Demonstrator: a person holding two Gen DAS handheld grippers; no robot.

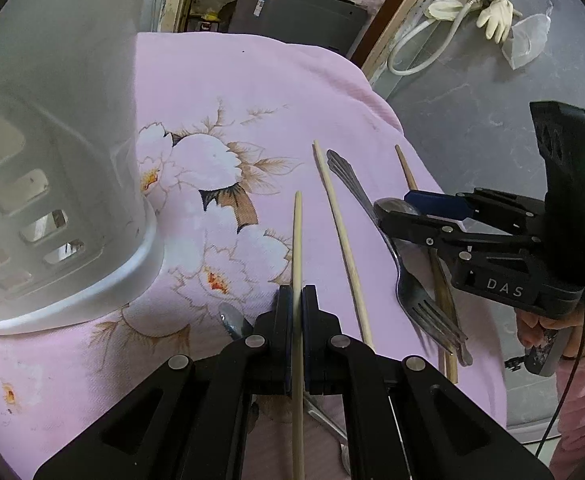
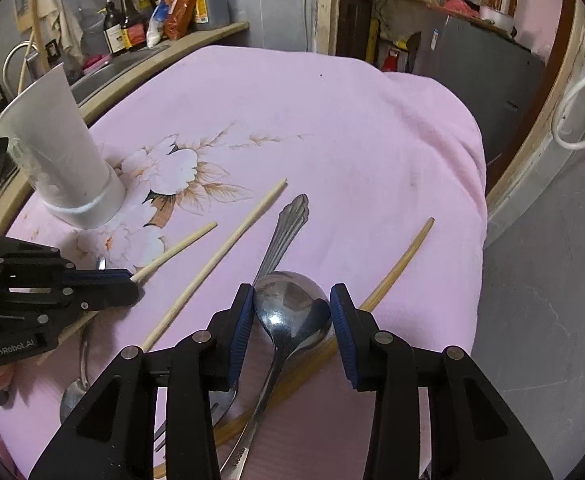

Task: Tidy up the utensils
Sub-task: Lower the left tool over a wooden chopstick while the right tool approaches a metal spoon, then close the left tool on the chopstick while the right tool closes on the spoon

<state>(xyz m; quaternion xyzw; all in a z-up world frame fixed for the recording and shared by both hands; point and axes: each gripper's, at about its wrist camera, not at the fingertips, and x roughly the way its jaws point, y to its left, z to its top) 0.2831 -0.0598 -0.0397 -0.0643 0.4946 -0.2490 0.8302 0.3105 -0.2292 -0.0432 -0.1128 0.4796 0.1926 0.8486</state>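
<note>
My left gripper (image 1: 297,300) is shut on a pale wooden chopstick (image 1: 297,240), which points forward over the pink cloth; it also shows in the right wrist view (image 2: 180,250). My right gripper (image 2: 290,312) is shut on the bowl of a steel spoon (image 2: 288,308); in the left wrist view it (image 1: 396,210) hovers over the fork. A second pale chopstick (image 1: 342,236) lies loose on the cloth. A steel fork (image 1: 400,272) and a darker chopstick (image 2: 396,264) lie beside it. The white slotted utensil holder (image 1: 52,184) stands at the left.
The flowered pink cloth (image 2: 352,140) covers the table and drops off at the right to a grey tiled floor (image 1: 472,92). Another spoon (image 2: 74,392) lies near the front left. Sauce bottles (image 2: 132,20) stand on a counter behind.
</note>
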